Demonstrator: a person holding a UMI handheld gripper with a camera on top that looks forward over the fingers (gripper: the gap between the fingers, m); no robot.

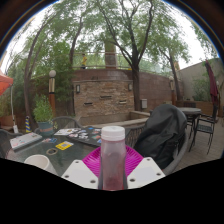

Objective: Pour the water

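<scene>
Standing well beyond the fingers, a brick wall (105,95) closes off the patio, with a square brick chimney (110,50) rising above it and tall trees (120,25) spreading across the bright sky. Nearer, on the right, a dark bag or jacket (163,135) is heaped over something; what it rests on is covered and cannot be made out. Behind it a black metal chair (205,125) shows only in part. To the left, a glass-topped table (45,145) carries a scatter of small things: a white cup (38,161) cut off at its lower rim, a yellow item (64,146) too small to identify, and a flat pale object (25,140) that may be a book or paper.

The gripper (112,168) has its two white fingers pressed against a clear plastic bottle (113,158), pinching it from both sides. The bottle stands upright between the pink pads (94,160), its white cap (113,132) uppermost. Its base is hidden below the fingers, and whether any water is inside cannot be told, since the pink behind it tints the body.
</scene>
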